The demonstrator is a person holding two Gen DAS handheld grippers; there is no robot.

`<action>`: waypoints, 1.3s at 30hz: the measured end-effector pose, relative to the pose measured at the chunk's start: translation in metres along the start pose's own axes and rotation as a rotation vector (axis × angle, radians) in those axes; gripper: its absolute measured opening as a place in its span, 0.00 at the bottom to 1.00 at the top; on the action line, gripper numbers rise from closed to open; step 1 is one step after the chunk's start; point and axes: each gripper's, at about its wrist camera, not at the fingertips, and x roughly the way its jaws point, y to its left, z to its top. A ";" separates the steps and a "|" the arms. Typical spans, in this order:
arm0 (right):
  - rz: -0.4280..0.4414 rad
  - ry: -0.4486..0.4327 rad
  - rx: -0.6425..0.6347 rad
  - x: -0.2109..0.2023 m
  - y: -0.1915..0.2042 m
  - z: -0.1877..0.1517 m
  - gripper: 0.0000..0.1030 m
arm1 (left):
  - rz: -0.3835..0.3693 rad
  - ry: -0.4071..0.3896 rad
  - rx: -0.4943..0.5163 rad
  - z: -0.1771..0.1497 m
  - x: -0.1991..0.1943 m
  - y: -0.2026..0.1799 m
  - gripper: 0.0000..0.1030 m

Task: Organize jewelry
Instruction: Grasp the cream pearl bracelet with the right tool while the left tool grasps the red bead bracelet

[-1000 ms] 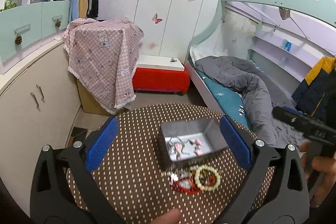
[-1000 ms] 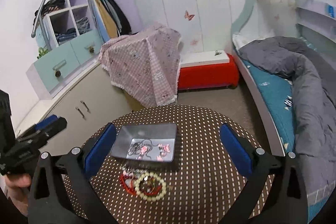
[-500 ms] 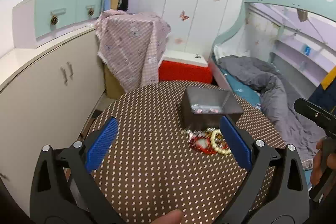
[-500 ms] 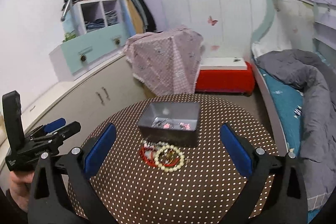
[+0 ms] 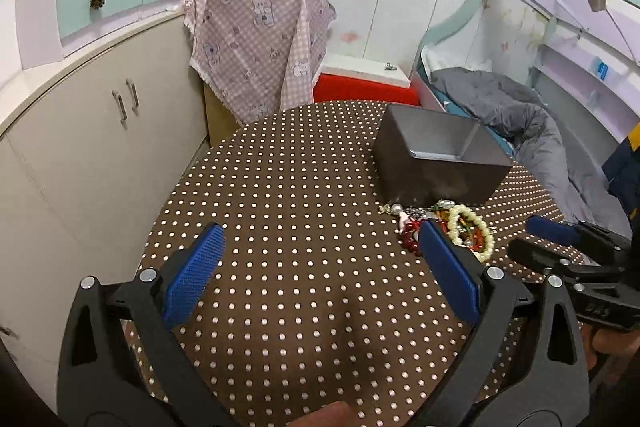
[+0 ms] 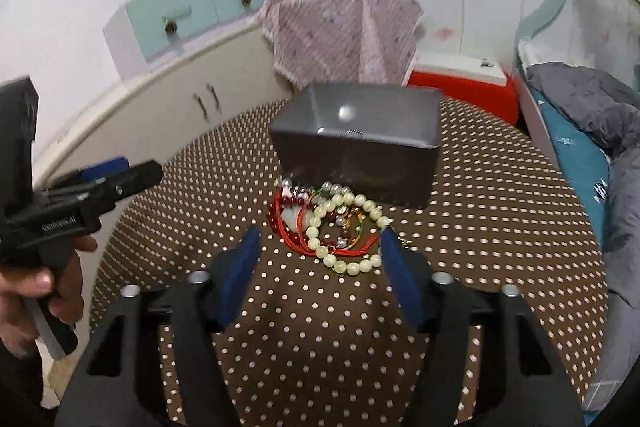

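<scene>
The round desk wears a brown cloth dotted white. Toward its far side stands a smooth grey box, open-topped; touching its near wall lies the jewelry, glossy pale beads tangled with red cord. Picking up seems begun: the right gripper, jaws just narrowed, frames the heap without gripping; next it should close on one strand. The left gripper gapes empty, just left.

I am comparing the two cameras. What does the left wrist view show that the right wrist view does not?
Only the left wrist view shows the open left gripper over bare polka-dot table. Only the right wrist view shows the right gripper, whose jaws have just been closing, pads not touching the bracelet pile. Both show the grey box.
</scene>
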 end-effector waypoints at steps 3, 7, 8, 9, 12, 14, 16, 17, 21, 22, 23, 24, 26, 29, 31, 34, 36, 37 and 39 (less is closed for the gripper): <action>-0.001 0.024 0.001 0.011 -0.003 0.002 0.42 | -0.011 0.014 0.011 -0.001 0.014 -0.003 0.93; 0.025 0.050 0.012 0.023 -0.008 0.007 0.28 | -0.022 0.033 0.040 -0.004 0.029 -0.013 0.93; 0.028 0.056 0.013 0.026 -0.008 0.008 0.25 | -0.019 0.041 0.050 -0.005 0.033 -0.015 0.93; 0.034 0.064 0.009 0.029 -0.007 0.009 0.24 | -0.017 0.049 0.057 -0.005 0.036 -0.017 0.93; 0.050 0.085 -0.003 0.037 -0.005 0.010 0.23 | -0.021 0.081 0.096 -0.007 0.044 -0.024 0.93; 0.052 0.093 -0.003 0.041 -0.004 0.009 0.23 | -0.023 0.095 0.114 -0.008 0.048 -0.028 0.93; 0.056 0.099 -0.002 0.045 -0.002 0.009 0.21 | -0.030 0.117 0.136 -0.010 0.053 -0.032 0.93; 0.058 0.103 -0.006 0.046 -0.001 0.009 0.20 | -0.031 0.125 0.142 -0.010 0.056 -0.034 0.92; 0.054 0.120 -0.014 0.051 0.001 0.006 0.14 | -0.047 0.164 0.150 -0.010 0.070 -0.040 0.92; 0.057 0.118 -0.009 0.051 0.000 0.006 0.13 | -0.044 0.176 0.153 -0.010 0.075 -0.041 0.92; 0.060 0.117 -0.004 0.051 0.000 0.007 0.13 | -0.045 0.187 0.151 -0.010 0.079 -0.043 0.92; 0.063 0.116 -0.001 0.050 -0.001 0.006 0.13 | -0.049 0.194 0.144 -0.010 0.082 -0.043 0.89; 0.062 0.117 -0.001 0.050 -0.001 0.006 0.13 | -0.059 0.199 0.127 -0.008 0.084 -0.043 0.86; 0.068 0.115 0.004 0.050 -0.002 0.005 0.13 | -0.059 0.204 0.133 -0.006 0.089 -0.046 0.79; 0.068 0.114 0.004 0.050 -0.001 0.005 0.13 | -0.084 0.200 0.152 -0.005 0.089 -0.050 0.64; 0.064 0.116 -0.002 0.051 0.000 0.005 0.12 | -0.120 0.198 0.183 -0.004 0.086 -0.060 0.44; 0.062 0.118 -0.007 0.052 0.000 0.006 0.12 | -0.147 0.217 0.198 -0.005 0.089 -0.066 0.32; 0.059 0.120 -0.012 0.053 0.000 0.005 0.11 | -0.138 0.208 0.222 -0.007 0.088 -0.070 0.32; 0.058 0.121 -0.017 0.053 -0.001 0.004 0.09 | -0.170 0.213 0.231 -0.008 0.086 -0.072 0.18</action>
